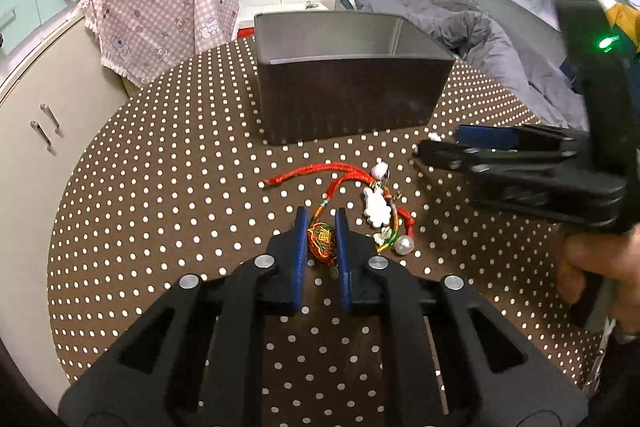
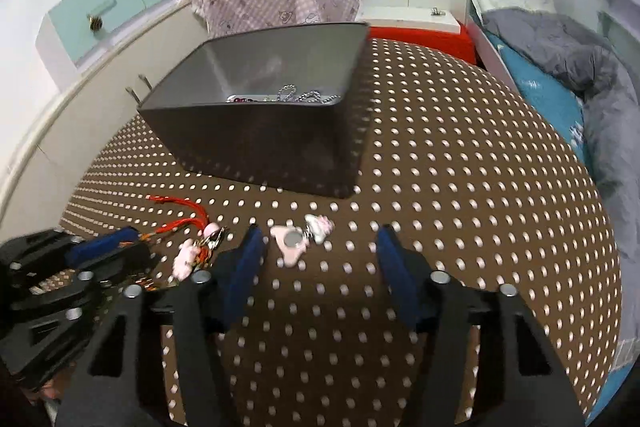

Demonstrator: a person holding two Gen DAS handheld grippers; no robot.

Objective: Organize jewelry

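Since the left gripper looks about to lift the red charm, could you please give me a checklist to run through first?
1. Left gripper pads around the embroidered red charm: ok; firm contact: cannot tell.
2. Red cord free of the white charm: cannot tell, they lie bunched.
3. Right gripper open, holding nothing: ok.
4. Pink charm apart from the red cord: ok.
5. Dark box open, room inside: ok.

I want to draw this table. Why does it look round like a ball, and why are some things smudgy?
Right wrist view: the fisheye lens bulges the dotted tablecloth, and the pink charm is motion-blurred. Left wrist view: sharper, the red cord charm is crisp, but the right gripper smears slightly.
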